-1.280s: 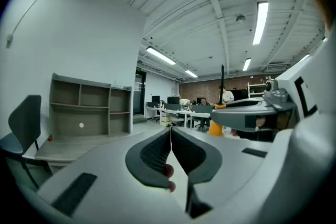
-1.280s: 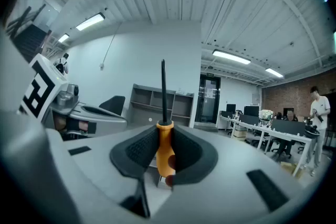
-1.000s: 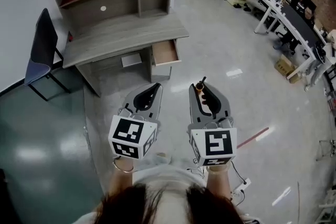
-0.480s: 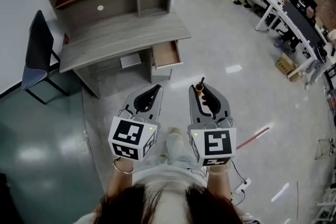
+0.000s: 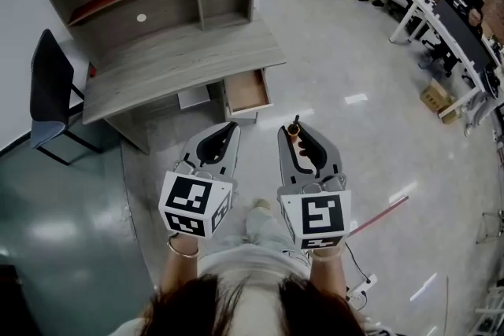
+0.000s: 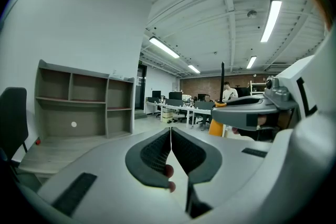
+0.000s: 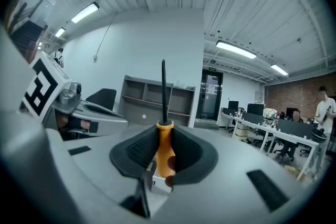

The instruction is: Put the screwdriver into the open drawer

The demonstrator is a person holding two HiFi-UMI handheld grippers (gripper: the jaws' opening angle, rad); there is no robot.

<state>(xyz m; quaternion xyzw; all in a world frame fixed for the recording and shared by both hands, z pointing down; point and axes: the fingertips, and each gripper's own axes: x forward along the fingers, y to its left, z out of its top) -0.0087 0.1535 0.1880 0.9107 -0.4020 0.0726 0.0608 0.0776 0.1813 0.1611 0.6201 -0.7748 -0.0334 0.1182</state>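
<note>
Over the floor [image 5: 370,67], my right hand-held gripper [image 5: 296,136] squeezes the orange screwdriver [image 7: 166,153]; my left hand-held gripper [image 5: 229,128] is closed, empty. I see the drawer [image 5: 246,90] ahead.

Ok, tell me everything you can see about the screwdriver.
The screwdriver has a smooth orange handle, plastic by the look of it, and a thin dark shaft whose tip is too small to read. The right gripper is shut on the handle, dark ribbed pads pressing on either side, and the shaft sticks straight out past the jaw tips. It is held in the air above the floor, pointing toward the desk, short of the open drawer.
</note>
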